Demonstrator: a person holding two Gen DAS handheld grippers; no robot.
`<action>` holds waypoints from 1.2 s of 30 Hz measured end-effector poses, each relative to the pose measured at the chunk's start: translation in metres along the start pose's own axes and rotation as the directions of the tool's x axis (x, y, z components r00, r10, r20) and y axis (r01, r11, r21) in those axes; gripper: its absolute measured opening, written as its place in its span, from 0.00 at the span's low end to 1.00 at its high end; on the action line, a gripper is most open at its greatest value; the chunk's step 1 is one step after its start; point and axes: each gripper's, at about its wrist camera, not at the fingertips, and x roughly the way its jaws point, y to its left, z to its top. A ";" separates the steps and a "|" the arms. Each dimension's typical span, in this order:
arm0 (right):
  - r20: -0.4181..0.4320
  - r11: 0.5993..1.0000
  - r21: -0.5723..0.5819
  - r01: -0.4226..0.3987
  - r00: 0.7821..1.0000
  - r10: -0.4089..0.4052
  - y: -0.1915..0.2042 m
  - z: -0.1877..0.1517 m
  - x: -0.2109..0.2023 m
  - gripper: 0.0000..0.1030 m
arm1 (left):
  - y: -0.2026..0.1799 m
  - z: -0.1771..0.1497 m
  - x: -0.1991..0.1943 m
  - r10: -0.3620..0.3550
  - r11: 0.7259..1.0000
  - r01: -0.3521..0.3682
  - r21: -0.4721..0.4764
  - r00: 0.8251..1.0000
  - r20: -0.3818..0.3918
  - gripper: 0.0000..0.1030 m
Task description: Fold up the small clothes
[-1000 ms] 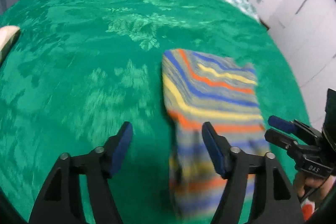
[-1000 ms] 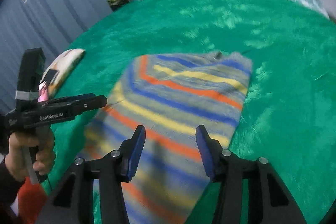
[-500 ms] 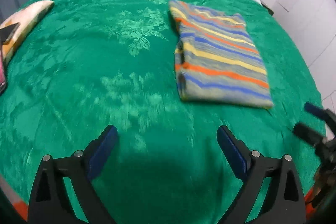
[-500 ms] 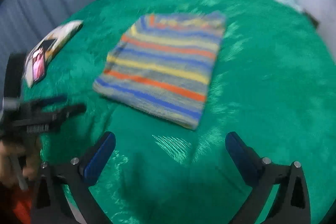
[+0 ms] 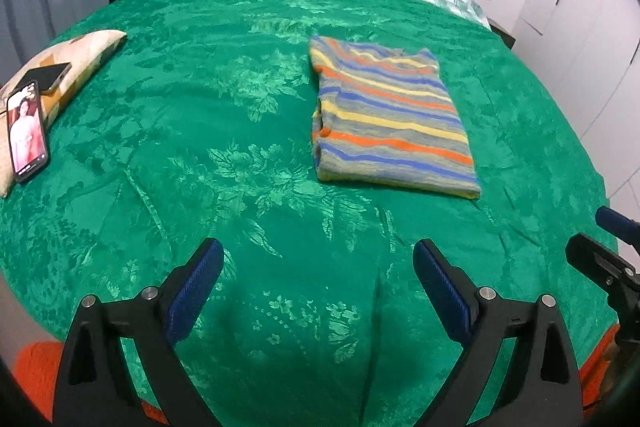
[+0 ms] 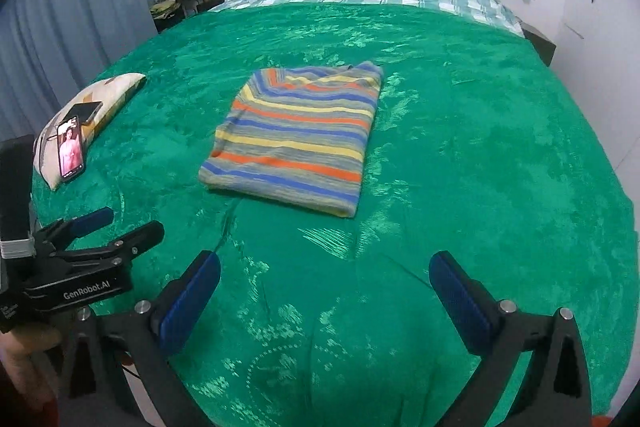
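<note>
On green bedspread [image 5: 200,107], near its middle: folded striped garment [image 5: 390,123], soft, light, likely floppy; best pinched at near corners. Left gripper [image 5: 318,287] and right gripper [image 6: 325,301] both spread wide, empty, well short of it.

One readable marking: a brand name on the left gripper

In the right wrist view, white lettering "GenRobot.AI" runs along the black side of the left gripper [image 6: 120,227], at the picture's lower left edge. A second, smaller white marking sits lower on the same black body but is too small to read. The lit phone [image 6: 71,151] shows a picture, with no legible text.
</note>
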 end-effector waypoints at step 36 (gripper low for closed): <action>-0.025 0.928 0.281 -0.245 0.965 0.262 -0.107 0.085 0.148 0.86 | 0.019 0.139 0.164 -0.085 0.996 0.085 -0.010 0.982 -0.167 0.93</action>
